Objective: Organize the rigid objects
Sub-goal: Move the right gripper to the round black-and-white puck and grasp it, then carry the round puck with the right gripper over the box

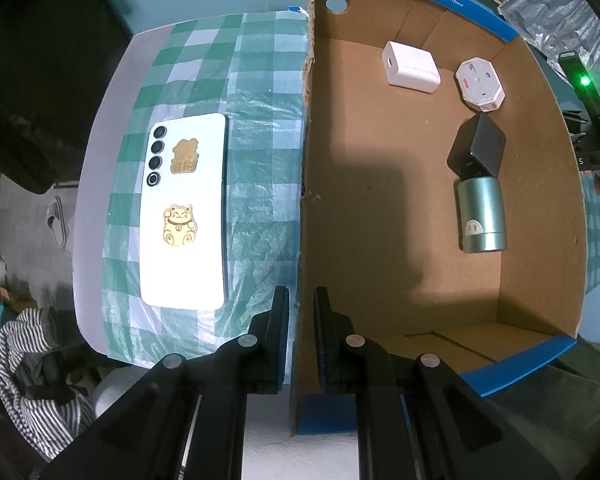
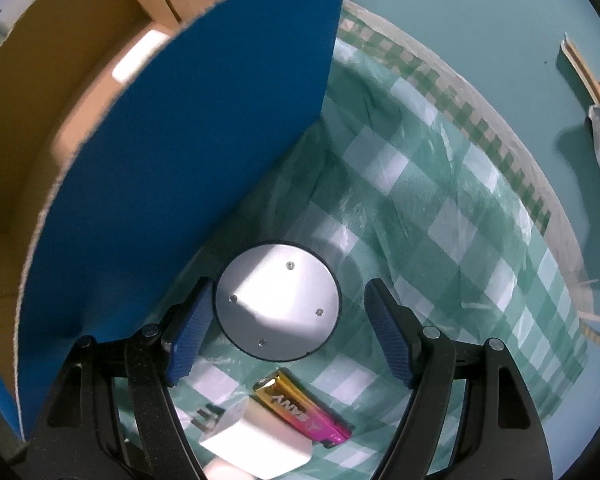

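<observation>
Four items already lay inside the cardboard box (image 1: 540,208); the left gripper (image 1: 302,312) pinched its wall, and the right gripper's (image 2: 288,316) wide jaws straddled the round disc (image 2: 278,300) outside it.

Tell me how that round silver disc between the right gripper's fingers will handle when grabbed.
The silver disc looks rigid, probably metal, so likely heavy for its size. Its smooth round rim may slip or twist between the right gripper pads. Lying flat on the checked cloth, it shouldn't roll.
</observation>
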